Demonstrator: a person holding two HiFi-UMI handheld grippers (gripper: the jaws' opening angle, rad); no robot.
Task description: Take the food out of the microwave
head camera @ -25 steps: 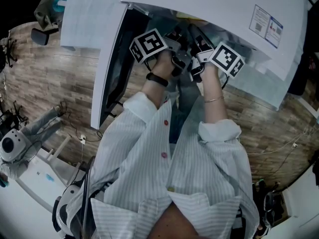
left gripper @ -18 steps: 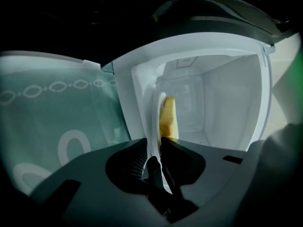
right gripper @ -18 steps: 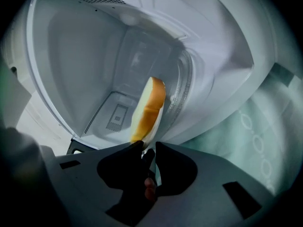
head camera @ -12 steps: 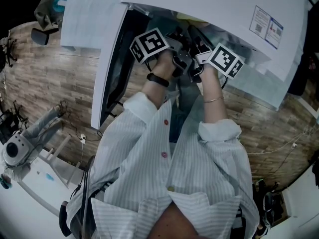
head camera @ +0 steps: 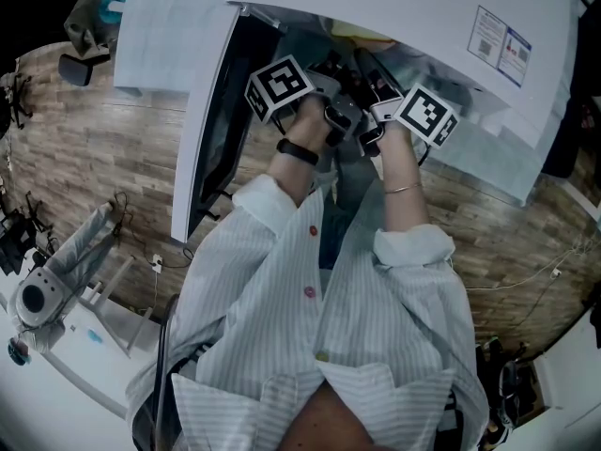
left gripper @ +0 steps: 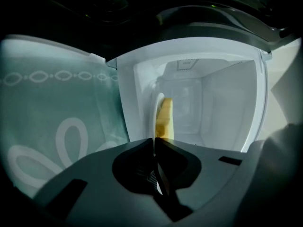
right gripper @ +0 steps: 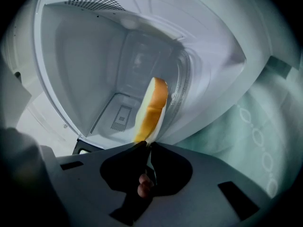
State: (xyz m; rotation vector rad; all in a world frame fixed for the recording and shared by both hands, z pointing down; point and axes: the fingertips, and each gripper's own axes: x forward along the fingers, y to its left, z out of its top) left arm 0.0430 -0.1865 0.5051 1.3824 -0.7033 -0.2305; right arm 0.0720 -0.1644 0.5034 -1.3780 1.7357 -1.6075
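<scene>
Currently the person is leaning over the open microwave, with both forearms reaching into the cavity. Its door is hanging wide at their left. Judged reason: it is giving two arms room side by side.

Left tool: the jaws have just been closing and are now pinching narrow on the rim of the plate, which is showing edge-on. Right tool: likewise, the jaws have just been closing and are now nipping the opposite rim. Likely reason for the two-sided hold: a grip on either side is keeping the plate level, so the food is not sliding off, and neither tool is touching the food itself.

The food is sitting on the plate inside the cavity, not yet out past the door opening. Whether the plate is resting on the glass turntable or is lifting clear of it, I cannot tell.

Counting:
- tools: two, both engaged
- plate: one
- food: one yellow-brown piece, looking bread-like
- microwave: one
- door: one
- turntable: one
</scene>
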